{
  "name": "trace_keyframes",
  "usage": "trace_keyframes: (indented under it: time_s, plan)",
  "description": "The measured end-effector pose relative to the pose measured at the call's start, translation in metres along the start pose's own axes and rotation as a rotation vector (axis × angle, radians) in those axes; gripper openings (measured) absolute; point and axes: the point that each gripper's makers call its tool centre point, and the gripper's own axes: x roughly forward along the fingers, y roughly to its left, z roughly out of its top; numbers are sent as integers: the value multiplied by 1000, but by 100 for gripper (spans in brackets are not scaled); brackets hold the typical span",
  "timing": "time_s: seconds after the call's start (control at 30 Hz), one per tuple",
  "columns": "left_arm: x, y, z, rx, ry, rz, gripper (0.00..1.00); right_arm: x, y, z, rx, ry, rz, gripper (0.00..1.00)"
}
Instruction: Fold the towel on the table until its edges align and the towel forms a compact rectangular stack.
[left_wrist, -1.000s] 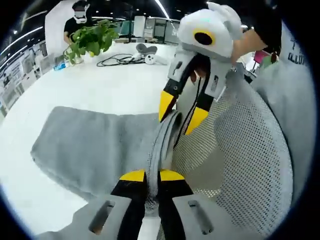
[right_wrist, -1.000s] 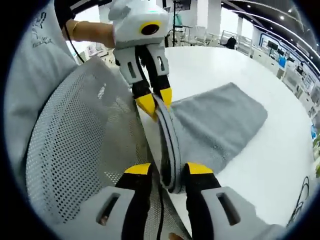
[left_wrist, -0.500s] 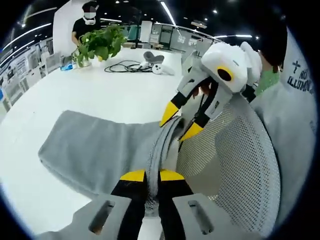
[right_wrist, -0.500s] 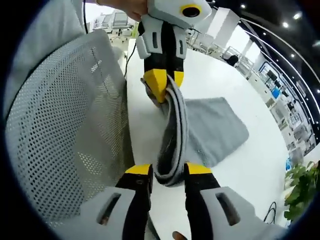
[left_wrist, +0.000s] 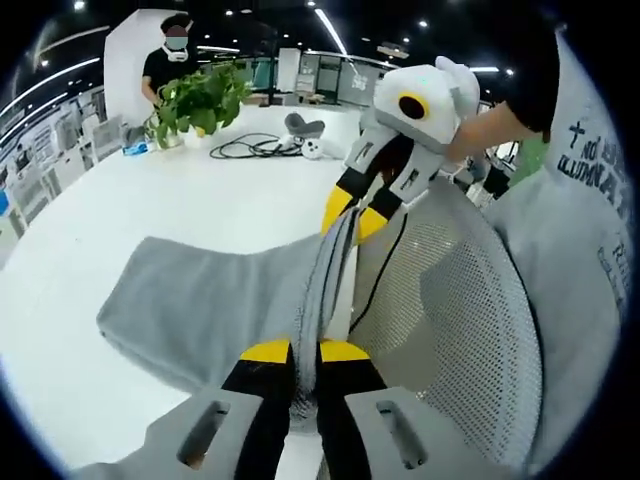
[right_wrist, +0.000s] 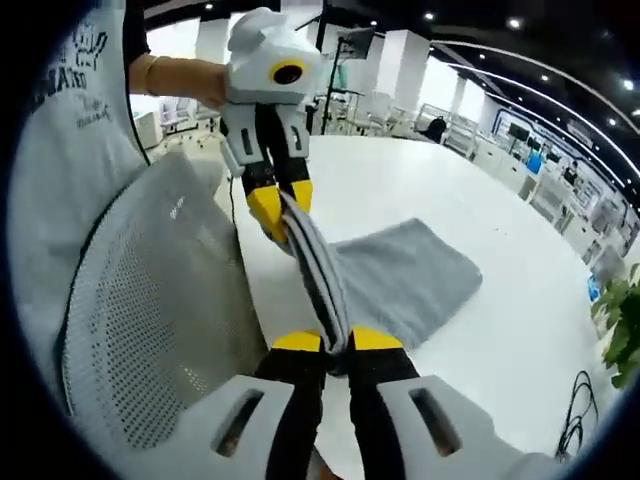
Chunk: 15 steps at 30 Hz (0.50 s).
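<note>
In the left gripper view, your left gripper (left_wrist: 304, 352) has its fingers closed tight on a bunched edge of the grey towel (left_wrist: 215, 300). The cloth runs up from there as a taut band to your right gripper (left_wrist: 356, 212), whose yellow fingers also pinch it. The rest of the towel hangs down and lies spread on the white worktop (left_wrist: 190, 190), near its edge beside the mesh chair (left_wrist: 450, 310). A potted plant (left_wrist: 195, 95) and a coil of cable (left_wrist: 250, 148) sit toward the far edge.

In the right gripper view, your right gripper (right_wrist: 335, 342) now clamps the towel (right_wrist: 400, 280) with its fingers nearly together; half a second ago they stood apart around a thick loop of cloth. The left gripper (right_wrist: 278, 208) holds the other end of the stretched hem.

The towel looks soft, light and limp: it will sag wherever you leave it unsupported, so I'd hold it at the corners of one edge and keep that edge tight. Compared with a second ago, the held edge is straighter and tauter, and the spread part lies much as it did.
</note>
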Motion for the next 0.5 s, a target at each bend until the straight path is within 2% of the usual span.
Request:
trace_keyframes:
  time_s: [0.17, 0.5]
  plan:
    - [-18, 0, 11, 11, -14, 17, 7, -9, 7, 17, 41, -50, 30, 6]
    - [-48, -3, 27, 36, -1, -13, 7, -29, 19, 56, 150, -135, 109, 6]
